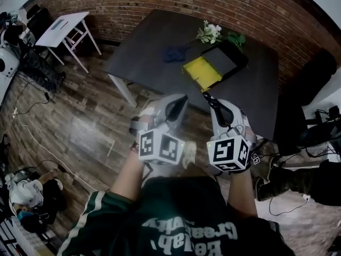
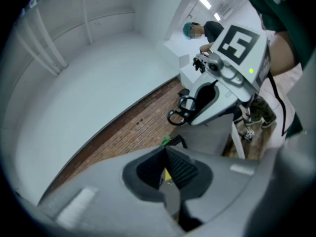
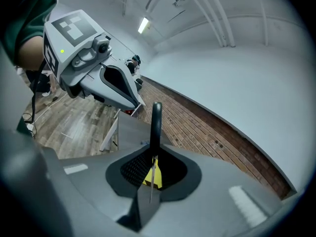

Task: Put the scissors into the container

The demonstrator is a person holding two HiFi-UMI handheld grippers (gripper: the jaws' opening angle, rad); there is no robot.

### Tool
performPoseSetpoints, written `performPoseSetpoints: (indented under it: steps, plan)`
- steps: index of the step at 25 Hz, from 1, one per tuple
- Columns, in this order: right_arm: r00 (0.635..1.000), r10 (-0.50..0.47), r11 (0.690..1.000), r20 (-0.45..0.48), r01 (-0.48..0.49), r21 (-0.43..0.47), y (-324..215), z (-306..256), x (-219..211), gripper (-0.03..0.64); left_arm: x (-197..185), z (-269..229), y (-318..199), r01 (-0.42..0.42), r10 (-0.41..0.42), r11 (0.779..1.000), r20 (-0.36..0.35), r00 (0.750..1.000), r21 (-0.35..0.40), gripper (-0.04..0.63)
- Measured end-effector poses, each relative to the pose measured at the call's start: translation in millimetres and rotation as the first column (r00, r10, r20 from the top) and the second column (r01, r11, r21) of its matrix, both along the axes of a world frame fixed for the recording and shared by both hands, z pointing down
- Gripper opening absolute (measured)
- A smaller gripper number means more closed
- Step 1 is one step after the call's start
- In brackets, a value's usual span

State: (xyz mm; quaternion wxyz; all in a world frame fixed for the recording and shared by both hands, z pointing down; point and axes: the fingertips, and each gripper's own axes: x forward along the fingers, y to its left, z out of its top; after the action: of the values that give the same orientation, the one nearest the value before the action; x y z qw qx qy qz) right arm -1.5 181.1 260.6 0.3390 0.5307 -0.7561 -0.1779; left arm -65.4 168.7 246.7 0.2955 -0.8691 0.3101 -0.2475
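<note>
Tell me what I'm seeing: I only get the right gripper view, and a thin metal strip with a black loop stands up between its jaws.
Observer: Those are black-handled scissors. The left gripper view shows two finger loops sticking out of the right gripper, which is shut on the blades.
Operator: And the yellow patch behind the jaws?
Observer: That is a yellow rectangular container. In the head view it lies on the dark grey table, next to a black tray.
Operator: Is the other gripper carrying anything?
Observer: No. The left gripper has its jaws together in its own view, with nothing between them.
</note>
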Motion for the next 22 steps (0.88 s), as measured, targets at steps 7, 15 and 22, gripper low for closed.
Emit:
performPoseSetpoints:
  steps: [7,15,22]
  plan:
    - [1.000,-0.014,0.999,0.004,0.014,-0.033,-51.3,14.1,12.3,0.038,13.8,8.7,-50.7,0.013,-0.013,1.000,0.002,1.000,-0.023,0.003]
    - [0.999,-0.036,0.997,-0.005,0.035,-0.071,-125.6,28.3,35.9,0.038,41.1,21.1,-121.8,0.023,-0.024,0.999,-0.018,1.000,-0.043,0.003]
    - [0.998,-0.061,0.994,-0.010,0.059,-0.093,-183.3,36.2,54.3,0.038,67.0,31.4,-179.6,0.023,-0.023,0.998,-0.003,1.000,-0.066,0.003]
